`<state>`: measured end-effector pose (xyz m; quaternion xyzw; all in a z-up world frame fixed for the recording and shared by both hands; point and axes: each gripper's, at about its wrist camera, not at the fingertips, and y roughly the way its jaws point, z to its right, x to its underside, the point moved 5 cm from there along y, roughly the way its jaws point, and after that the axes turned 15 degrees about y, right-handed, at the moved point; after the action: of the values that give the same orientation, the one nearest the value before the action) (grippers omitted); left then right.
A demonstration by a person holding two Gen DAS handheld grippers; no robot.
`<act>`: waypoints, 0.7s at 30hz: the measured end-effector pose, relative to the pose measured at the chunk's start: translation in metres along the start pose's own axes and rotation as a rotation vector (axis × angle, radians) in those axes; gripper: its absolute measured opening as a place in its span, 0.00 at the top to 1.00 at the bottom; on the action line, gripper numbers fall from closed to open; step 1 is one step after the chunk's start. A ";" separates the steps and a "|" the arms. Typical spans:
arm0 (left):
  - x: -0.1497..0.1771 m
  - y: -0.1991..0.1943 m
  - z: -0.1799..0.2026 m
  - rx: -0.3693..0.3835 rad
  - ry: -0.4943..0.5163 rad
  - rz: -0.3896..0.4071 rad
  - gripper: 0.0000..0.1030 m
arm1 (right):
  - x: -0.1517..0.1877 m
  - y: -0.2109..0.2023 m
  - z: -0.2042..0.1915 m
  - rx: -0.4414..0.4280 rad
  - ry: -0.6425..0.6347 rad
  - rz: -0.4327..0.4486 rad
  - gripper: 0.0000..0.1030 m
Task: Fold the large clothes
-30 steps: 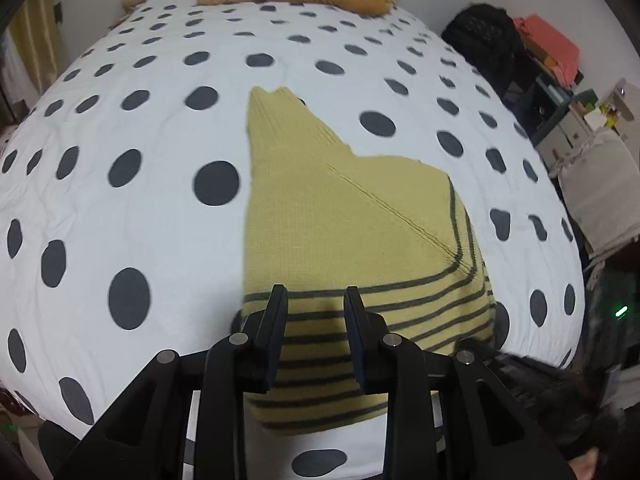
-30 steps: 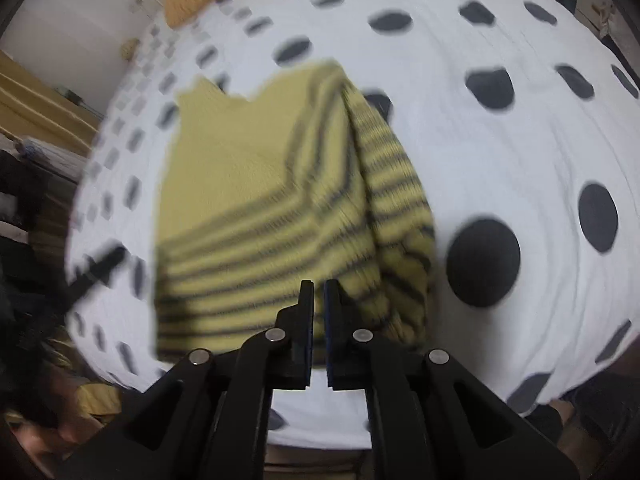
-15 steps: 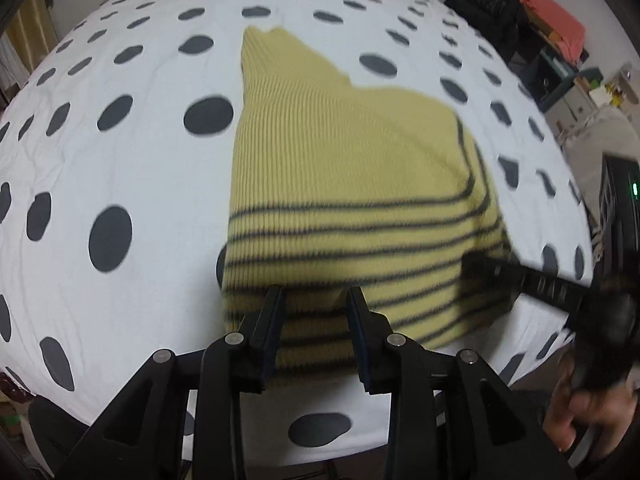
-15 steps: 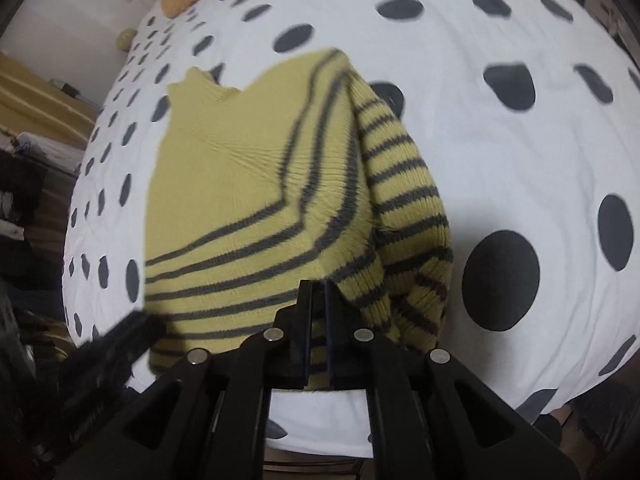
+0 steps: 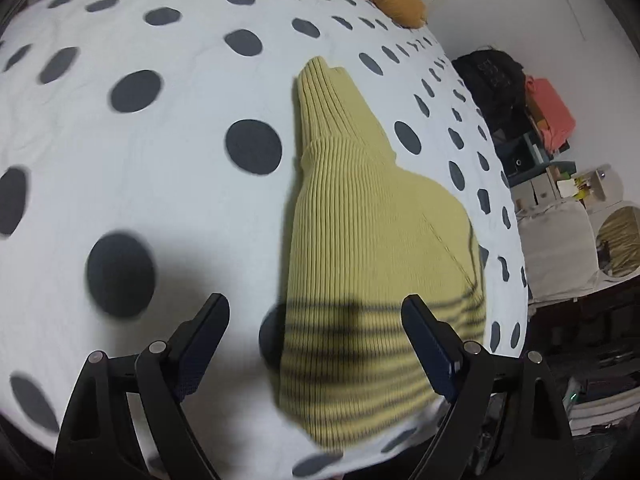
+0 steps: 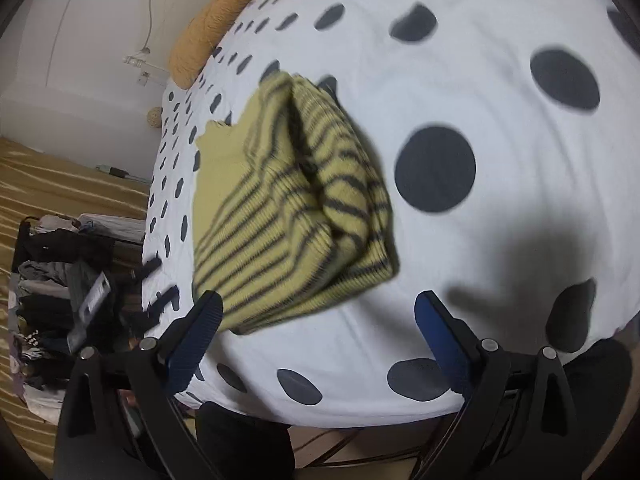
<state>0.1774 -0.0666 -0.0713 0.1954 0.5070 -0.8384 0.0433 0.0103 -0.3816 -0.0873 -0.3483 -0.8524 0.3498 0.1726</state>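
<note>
My left claw (image 5: pixel 316 312) and right claw (image 6: pixel 318 308) have just opened wide, holding nothing. The folded sweater (image 5: pixel 360 248) lies on the bed (image 5: pixel 140 184).

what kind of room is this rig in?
Most likely a bedroom at home: the yellow striped sweater lies on a bed with a polka-dot cover, an orange pillow sits at its far end, and clothes are piled beside it.

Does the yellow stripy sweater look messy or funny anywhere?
A little. The sweater lies folded on the spotty bedspread, but its right side bunches into a lumpy roll with a gap, so the fold looks uneven. Nothing looks torn.
</note>
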 end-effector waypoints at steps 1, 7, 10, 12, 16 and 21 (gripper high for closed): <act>-0.012 0.014 0.000 0.011 0.012 -0.014 0.14 | 0.000 0.010 0.004 -0.013 0.012 -0.017 0.06; -0.060 0.093 0.019 0.080 0.156 -0.107 0.14 | -0.009 0.062 0.004 -0.169 0.069 -0.054 0.06; -0.084 0.122 0.017 0.147 0.142 -0.128 0.09 | -0.018 0.073 -0.003 -0.216 0.073 -0.065 0.05; -0.099 0.131 0.013 0.174 0.122 -0.128 0.09 | -0.021 0.071 -0.006 -0.243 0.051 -0.060 0.20; -0.118 0.140 0.008 0.184 0.132 -0.098 0.40 | -0.024 0.064 -0.006 -0.287 0.025 -0.052 0.53; -0.121 0.123 0.003 0.189 0.101 -0.047 0.66 | -0.022 0.057 -0.015 -0.345 0.047 -0.054 0.58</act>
<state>0.3211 -0.1439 -0.1271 0.2289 0.4314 -0.8724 -0.0207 0.0607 -0.3607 -0.1190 -0.3576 -0.9045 0.1855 0.1398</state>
